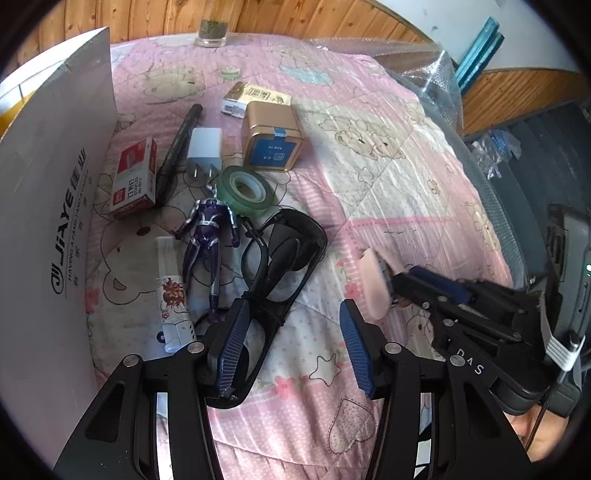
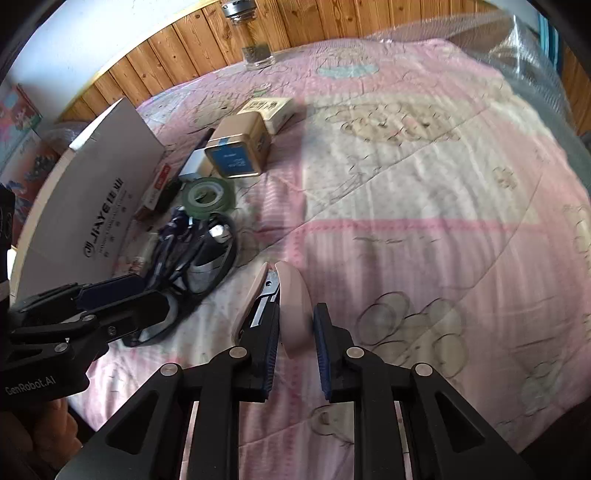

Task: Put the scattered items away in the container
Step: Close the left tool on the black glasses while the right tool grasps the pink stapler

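Note:
Scattered items lie on a pink quilt beside a white JIAYE box [image 1: 55,206]: black glasses [image 1: 284,266], a purple figure [image 1: 210,236], a green tape roll [image 1: 245,188], a gold tin [image 1: 271,136], a white charger [image 1: 203,149], a staples box [image 1: 135,177], a black pen [image 1: 177,147] and a clear tube [image 1: 173,291]. My left gripper [image 1: 291,350] is open, its left finger resting over the glasses. My right gripper [image 2: 295,350] is around a pink stapler [image 2: 291,306], which also shows in the left wrist view [image 1: 375,286]; a small gap shows at the right finger.
A glass jar [image 1: 212,31] stands at the far edge of the bed by a wooden wall. A small cream box [image 1: 255,94] lies behind the tin. Bubble wrap [image 1: 428,70] covers the far right corner. The white box [image 2: 92,206] stands at the left.

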Demonstrator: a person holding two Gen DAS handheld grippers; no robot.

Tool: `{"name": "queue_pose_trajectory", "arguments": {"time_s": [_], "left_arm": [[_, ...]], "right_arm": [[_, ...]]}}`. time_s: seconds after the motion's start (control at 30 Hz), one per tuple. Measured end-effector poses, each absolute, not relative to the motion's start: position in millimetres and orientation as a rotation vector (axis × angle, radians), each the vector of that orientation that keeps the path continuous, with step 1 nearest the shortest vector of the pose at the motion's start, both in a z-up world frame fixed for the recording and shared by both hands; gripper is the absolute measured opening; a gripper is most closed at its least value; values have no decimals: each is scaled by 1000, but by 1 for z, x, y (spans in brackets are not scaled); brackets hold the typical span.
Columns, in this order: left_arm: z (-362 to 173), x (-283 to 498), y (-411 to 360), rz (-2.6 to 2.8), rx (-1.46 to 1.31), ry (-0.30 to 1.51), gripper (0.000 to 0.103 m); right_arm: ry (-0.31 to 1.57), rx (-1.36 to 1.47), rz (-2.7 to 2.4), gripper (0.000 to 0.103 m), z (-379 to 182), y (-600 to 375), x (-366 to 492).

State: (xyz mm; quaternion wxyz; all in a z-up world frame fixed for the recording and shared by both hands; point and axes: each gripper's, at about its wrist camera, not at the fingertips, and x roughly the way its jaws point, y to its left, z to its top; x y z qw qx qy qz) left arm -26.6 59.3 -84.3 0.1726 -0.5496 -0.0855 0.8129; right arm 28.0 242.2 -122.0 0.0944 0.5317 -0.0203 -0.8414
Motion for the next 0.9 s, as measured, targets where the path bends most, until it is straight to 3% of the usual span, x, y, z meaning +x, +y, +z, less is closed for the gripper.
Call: {"name": "queue_pose_trajectory", "arguments": {"time_s": [0.1, 0.2, 0.23, 0.4, 0.47, 0.53, 0.63, 0.73, 0.83, 0.9], "left_arm": [[-86, -31, 61, 2320, -1546, -236, 54], [-89, -35, 58, 2335, -1534, -241, 54], [-92, -37, 57, 2326, -1541, -252, 54], [-104, -37, 52, 2312, -1558, -286, 53], [-104, -37, 52, 2311, -1549, -291, 53], [-104, -37, 52, 2304, -1543, -297, 52], [-105, -35, 52, 2293, -1538, -301, 51], [-106, -35, 54, 2292, -1533, -290, 49], [-107, -34, 55, 2290, -1534, -292, 45], [-108, -34, 54, 2288, -1533, -298, 44]], "right_arm": [[237, 1531, -2602, 20, -115, 229, 28], [315, 1541, -2570, 20, -120, 221, 29], [250, 1549, -2541, 20, -118, 224, 28], [-486, 1636, -2348, 20, -145, 272, 18], [-659, 1636, -2295, 20, -152, 287, 18], [-713, 1631, -2288, 20, -153, 291, 18], [-588, 1615, -2378, 19, -144, 285, 17], [-329, 1577, -2499, 19, -128, 274, 15], [-334, 1578, -2490, 19, -128, 273, 15], [-178, 1577, -2551, 18, -125, 267, 17]]}}
